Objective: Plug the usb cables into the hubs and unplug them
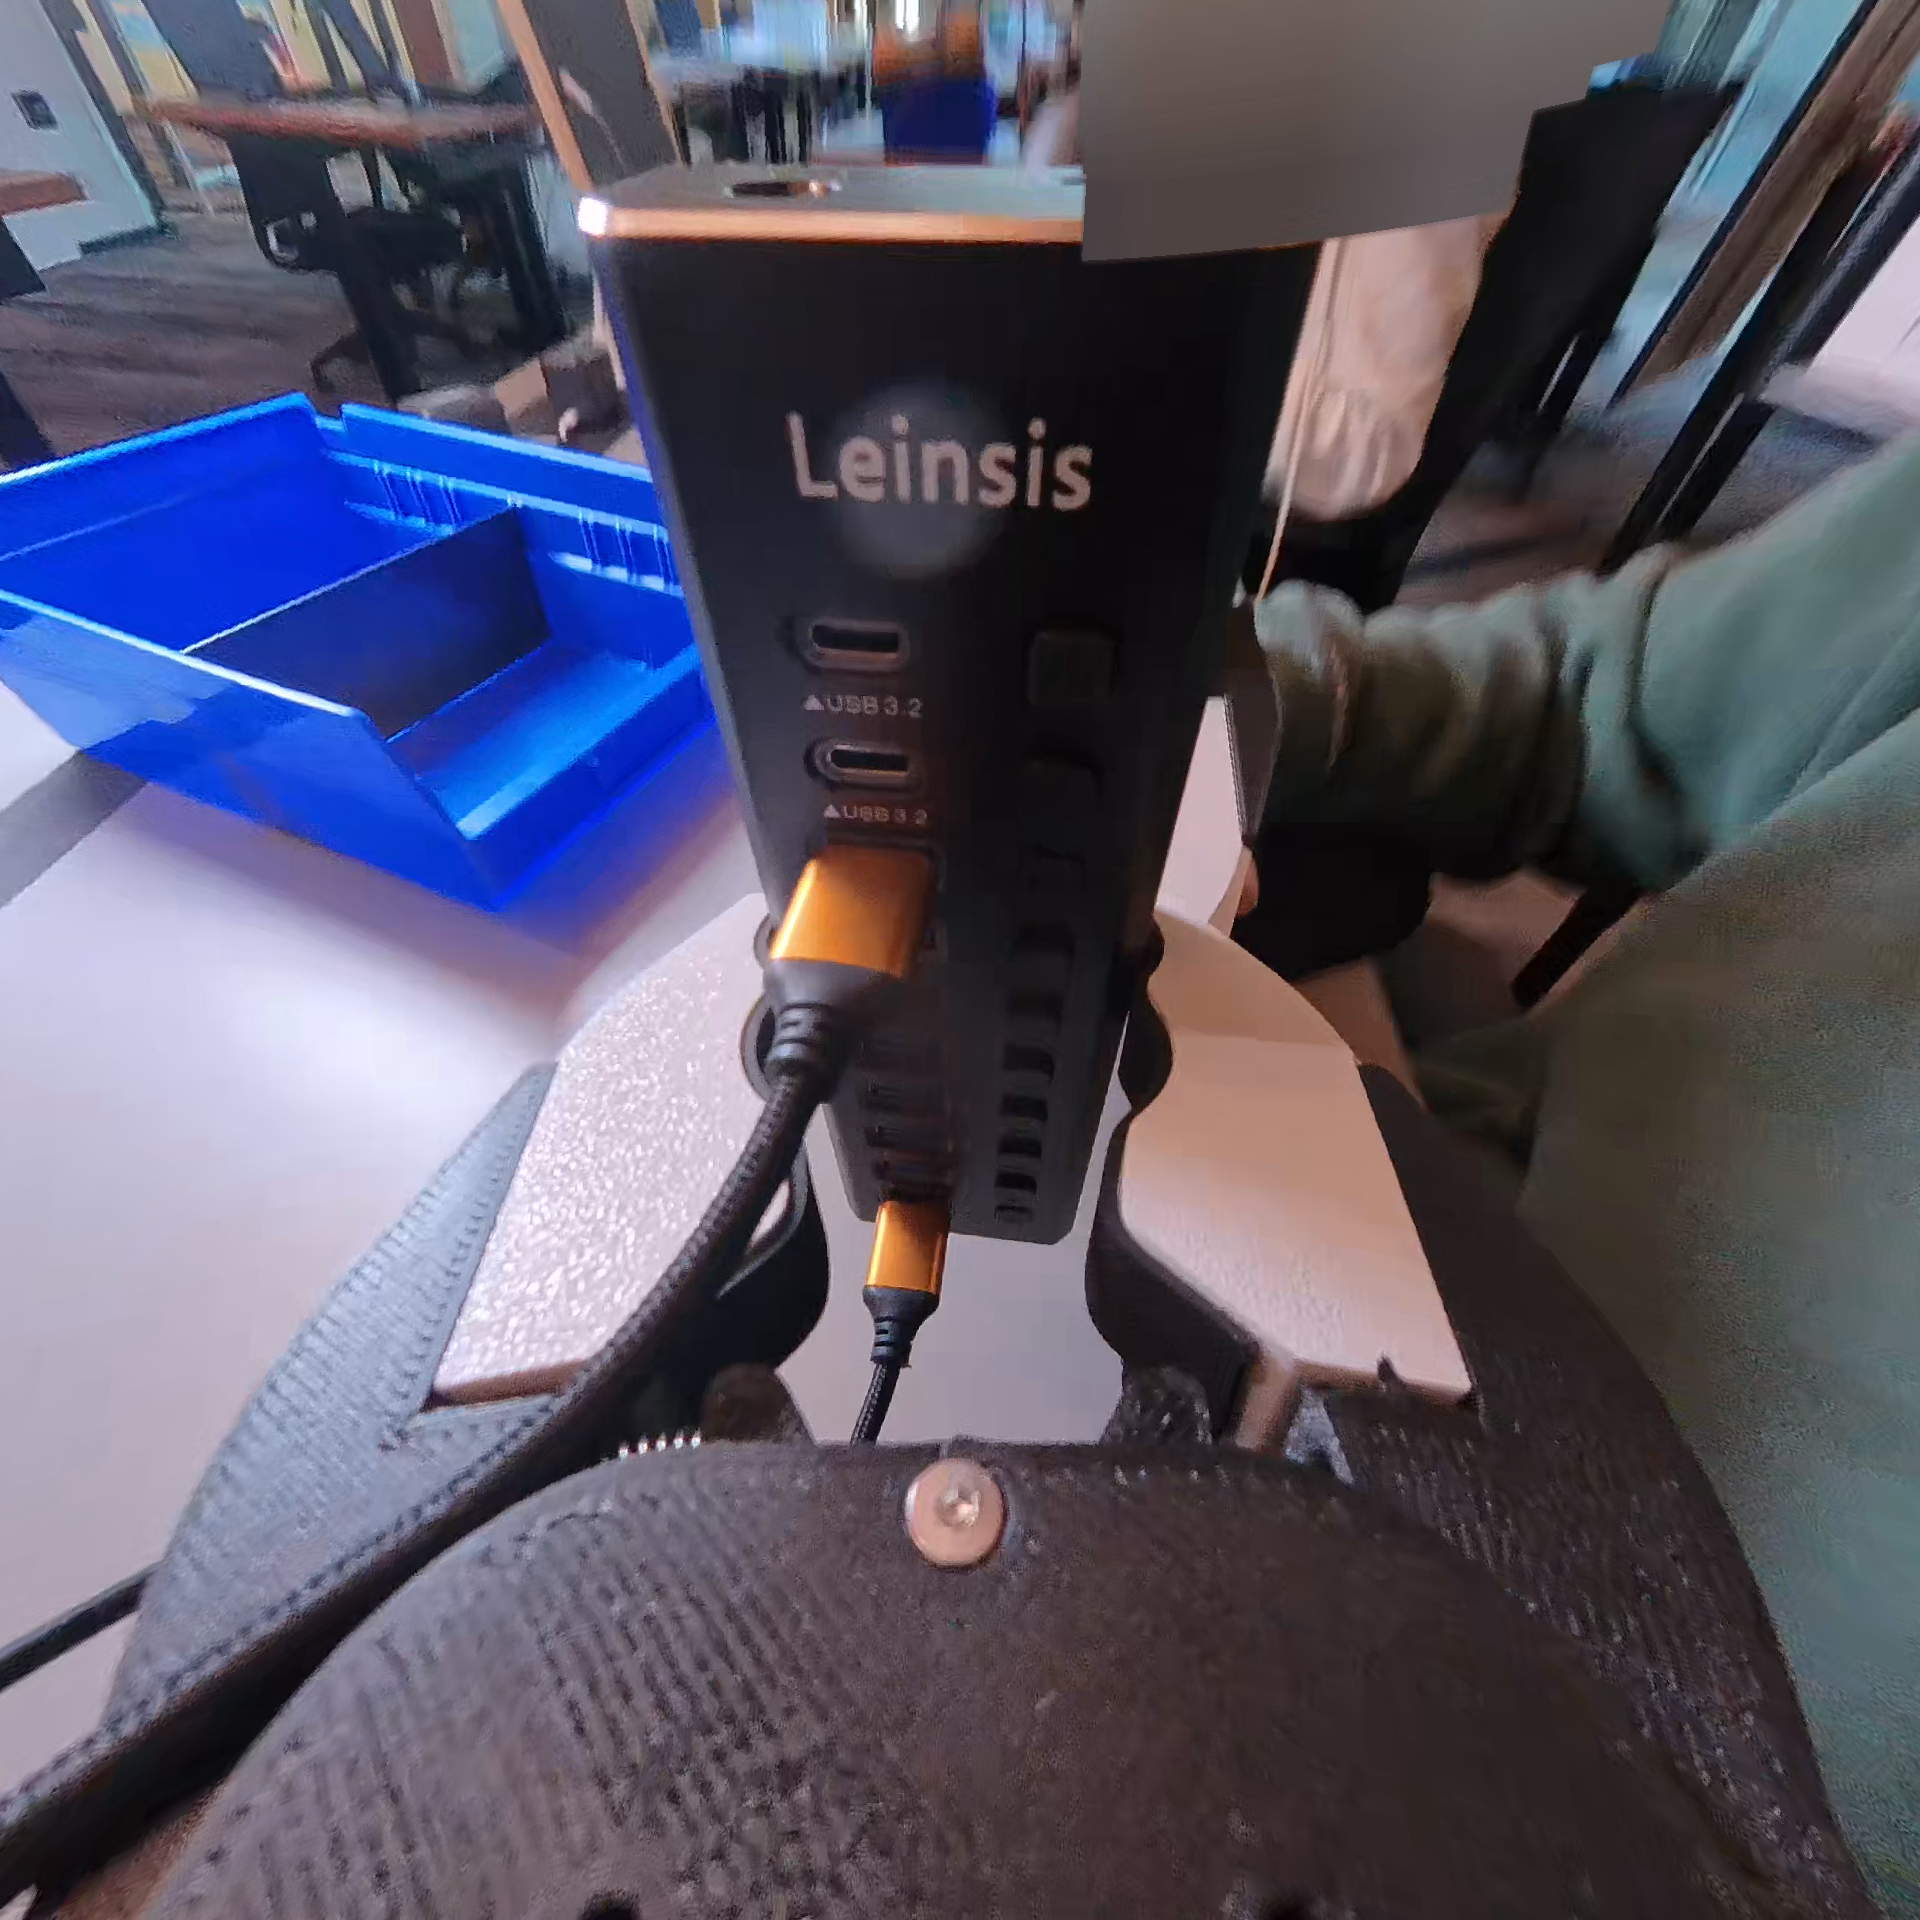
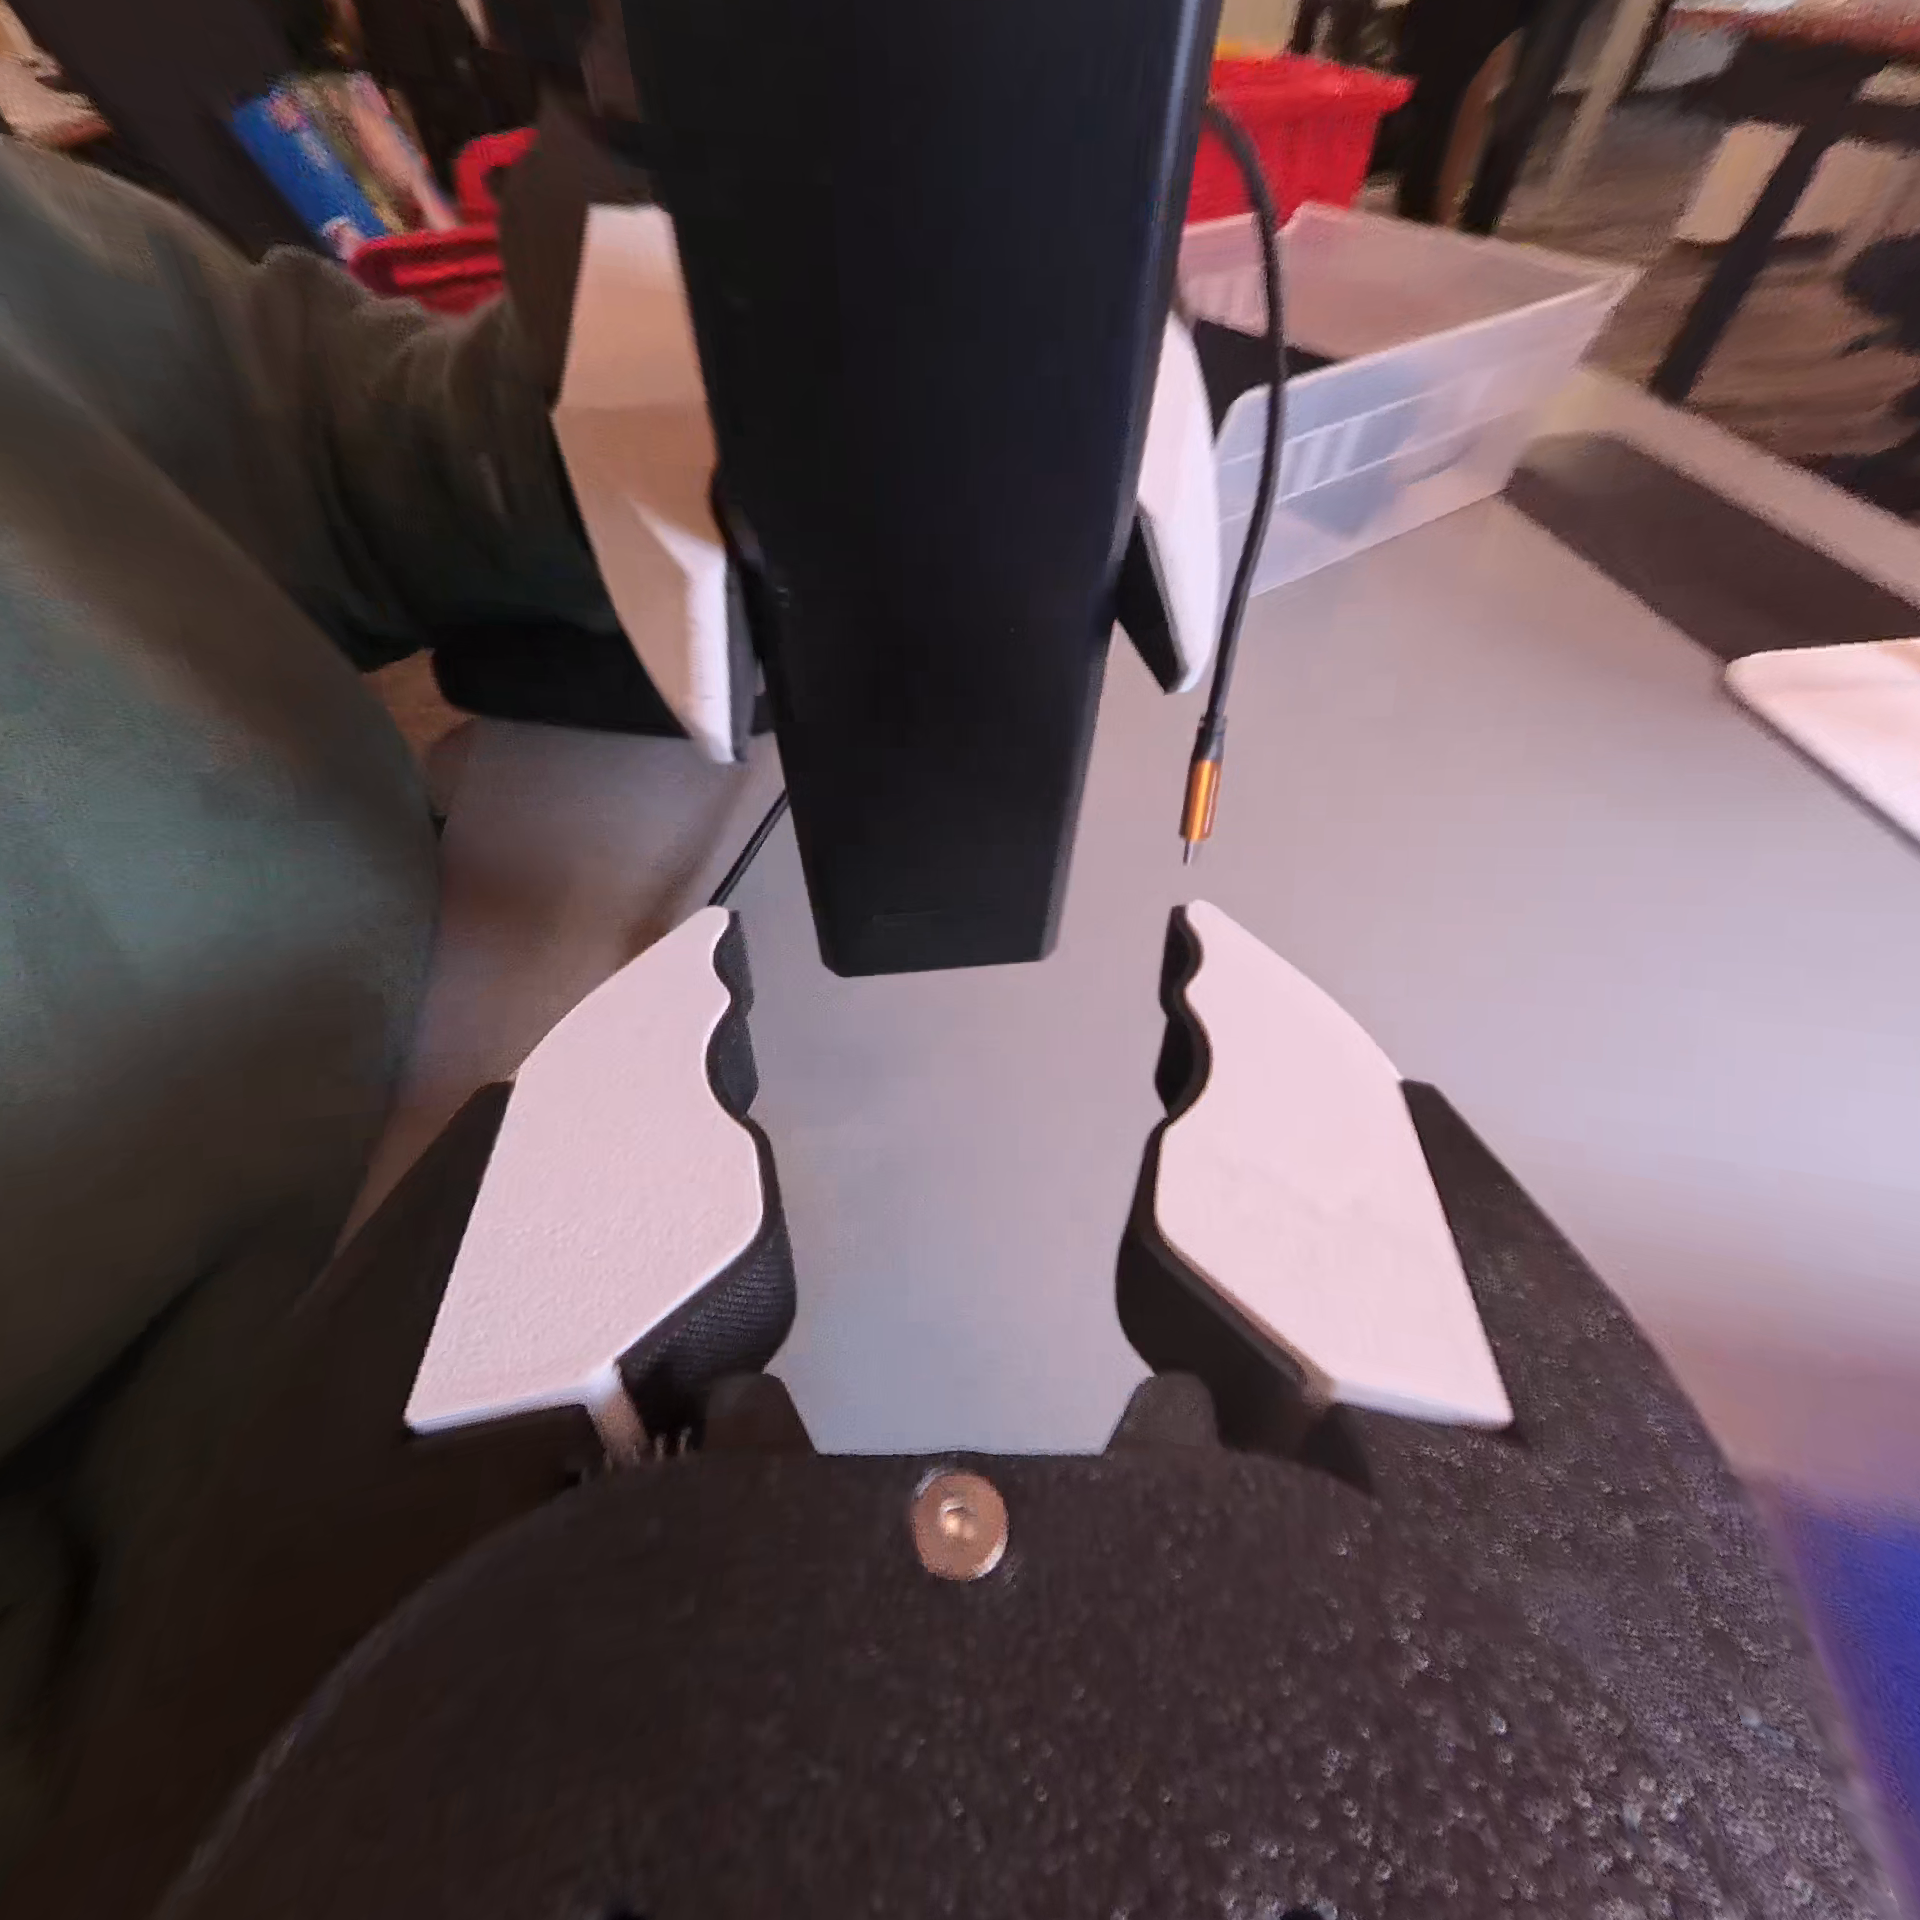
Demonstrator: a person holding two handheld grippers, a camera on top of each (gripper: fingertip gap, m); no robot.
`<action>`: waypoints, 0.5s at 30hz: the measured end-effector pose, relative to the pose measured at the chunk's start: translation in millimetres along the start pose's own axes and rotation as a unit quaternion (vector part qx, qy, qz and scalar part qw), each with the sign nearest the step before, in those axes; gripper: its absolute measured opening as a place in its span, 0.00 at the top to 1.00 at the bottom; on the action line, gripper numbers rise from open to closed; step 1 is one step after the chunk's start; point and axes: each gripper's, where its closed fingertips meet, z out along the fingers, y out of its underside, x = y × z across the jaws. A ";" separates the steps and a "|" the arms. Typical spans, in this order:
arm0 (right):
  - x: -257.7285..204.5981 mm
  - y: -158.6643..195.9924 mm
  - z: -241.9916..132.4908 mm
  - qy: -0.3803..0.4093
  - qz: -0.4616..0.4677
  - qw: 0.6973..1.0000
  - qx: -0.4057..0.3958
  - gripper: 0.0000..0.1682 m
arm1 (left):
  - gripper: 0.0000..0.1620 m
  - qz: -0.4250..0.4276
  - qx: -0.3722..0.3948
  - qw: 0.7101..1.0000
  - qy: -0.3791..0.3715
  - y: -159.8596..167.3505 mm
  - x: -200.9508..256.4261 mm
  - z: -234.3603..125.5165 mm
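Hub (image 1: 935, 623), long and black, is being held up off the grey table (image 1: 208, 1039), standing almost straight up. The left gripper (image 1: 951, 1049) is holding it, with both jaws pressing on the hub's two sides near its lower end. Holding it like this is keeping the side with the holes facing the left camera, so the plugs are easy to see.

Two orange plugs are sitting in the hub. The big orange plug (image 1: 852, 909) is sitting in a hole about halfway down, and its black cable (image 1: 665, 1278) is hanging down past the left finger. The small orange plug (image 1: 909, 1252) is sitting at the very bottom end.

In the right wrist view, the plain back of the hub (image 2: 935, 468) is showing. The right gripper (image 2: 956, 935) is waiting just under the hub's bottom end with its jaws wide apart and nothing in them. It is probably getting ready to grab something. A loose orange plug (image 2: 1198, 795) is dangling in the air on its thin cable, just beside the hub.

Farther away, a blue bin (image 1: 343, 644) and a clear tub (image 2: 1403, 395) are sitting on the table. A person's green sleeve (image 1: 1558, 707) is showing too.
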 end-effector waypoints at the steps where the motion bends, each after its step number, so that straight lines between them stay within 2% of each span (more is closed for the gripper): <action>1: 1.5 -3.1 -3.0 0.017 -0.009 1.000 0.001 0.53 | 0.62 -0.023 0.038 0.999 0.011 -7.3 -1.2 -2.0; 5: -7.0 -16.3 8.5 0.041 0.004 0.999 0.026 0.48 | 0.61 -0.096 0.194 0.976 0.037 -36.1 -8.4 -8.9; 7: -2.4 -27.6 12.5 0.072 0.025 0.996 0.052 0.49 | 0.62 -0.102 0.232 0.967 0.034 -40.9 -7.7 -7.6; 8: 2.2 -31.1 11.6 0.089 0.035 0.994 0.060 0.53 | 0.62 -0.105 0.242 0.964 0.034 -42.5 -5.8 -6.3; 9: 4.5 -32.9 9.9 0.094 0.037 0.993 0.063 0.62 | 0.62 -0.103 0.251 0.962 0.029 -44.4 -4.4 -5.9; 12: 2.7 -31.7 6.6 0.080 0.042 0.995 0.051 0.63 | 0.62 -0.111 0.220 0.969 0.035 -41.9 -3.0 -4.4; 15: 1.8 -44.8 -4.3 0.020 0.110 0.989 0.094 0.63 | 0.61 -0.138 0.184 0.972 0.052 -39.2 -3.4 -11.4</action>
